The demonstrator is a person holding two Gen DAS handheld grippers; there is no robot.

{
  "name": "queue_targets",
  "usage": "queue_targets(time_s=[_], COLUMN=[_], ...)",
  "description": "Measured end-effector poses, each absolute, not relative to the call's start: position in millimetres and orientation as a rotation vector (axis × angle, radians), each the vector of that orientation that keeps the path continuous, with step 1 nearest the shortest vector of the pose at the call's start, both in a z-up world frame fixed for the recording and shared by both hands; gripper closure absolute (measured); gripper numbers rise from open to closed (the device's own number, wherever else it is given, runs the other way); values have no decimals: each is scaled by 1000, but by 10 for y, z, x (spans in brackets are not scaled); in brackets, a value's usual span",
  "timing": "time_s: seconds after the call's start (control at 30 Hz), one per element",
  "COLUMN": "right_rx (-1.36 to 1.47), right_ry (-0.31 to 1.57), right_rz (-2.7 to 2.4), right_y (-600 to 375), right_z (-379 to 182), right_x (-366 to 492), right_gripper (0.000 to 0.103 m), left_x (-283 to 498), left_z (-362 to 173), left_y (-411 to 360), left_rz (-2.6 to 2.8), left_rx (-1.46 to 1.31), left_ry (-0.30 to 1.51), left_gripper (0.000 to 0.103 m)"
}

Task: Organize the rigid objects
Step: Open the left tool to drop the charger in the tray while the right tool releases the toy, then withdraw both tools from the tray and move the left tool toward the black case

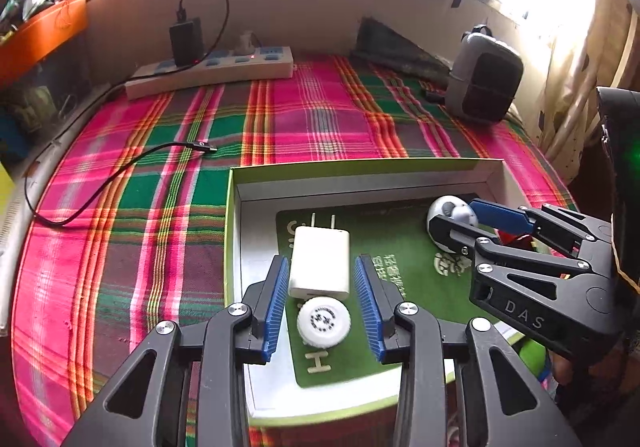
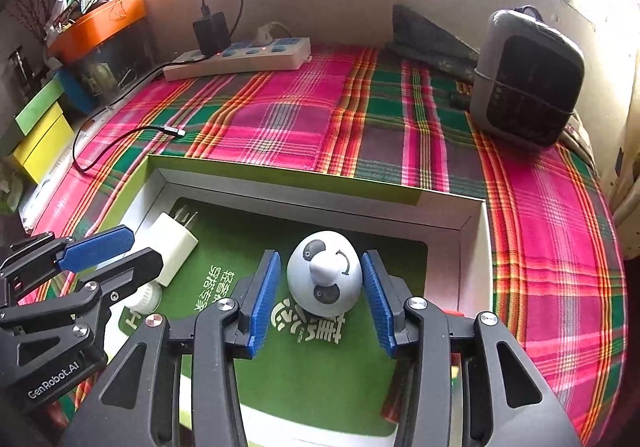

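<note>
A white box (image 1: 360, 167) with a green rim lies on the plaid cloth, a green mat inside it. My left gripper (image 1: 321, 265) is open around a white plug charger (image 1: 318, 263) resting on the mat; a narrow gap shows at the right pad. A white bottle cap (image 1: 324, 323) lies just behind the charger. My right gripper (image 2: 321, 259) is open around an egg-shaped panda toy (image 2: 324, 279) standing on the mat, its pads close beside the toy. Each gripper also shows in the other's view: the right gripper (image 1: 468, 223) and the left gripper (image 2: 144, 247).
A power strip (image 1: 212, 73) with a black adapter plugged in lies at the far edge. A loose black cable (image 1: 120, 175) trails over the cloth to the left. A grey boxy appliance (image 2: 528, 79) stands at the far right. An orange tray (image 2: 100, 23) and coloured boxes (image 2: 40, 135) sit off the left side.
</note>
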State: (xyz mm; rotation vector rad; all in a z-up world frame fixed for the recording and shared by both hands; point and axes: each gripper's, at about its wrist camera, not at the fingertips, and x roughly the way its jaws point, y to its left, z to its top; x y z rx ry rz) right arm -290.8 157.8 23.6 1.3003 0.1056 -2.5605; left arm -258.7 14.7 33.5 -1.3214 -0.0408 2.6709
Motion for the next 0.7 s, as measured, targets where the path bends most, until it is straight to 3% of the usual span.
queue_targets(time_s=[0.7], right_rx=[1188], right_ry=[40], right_rz=[-2644], right_y=[1751], right_z=[550], right_x=[-2250], right_gripper=[56], left_x=[-1837], left_z=[616], left_y=[220], left_rz=[2769], left_rx=[-1226], left_ry=[2], left_gripper=[65])
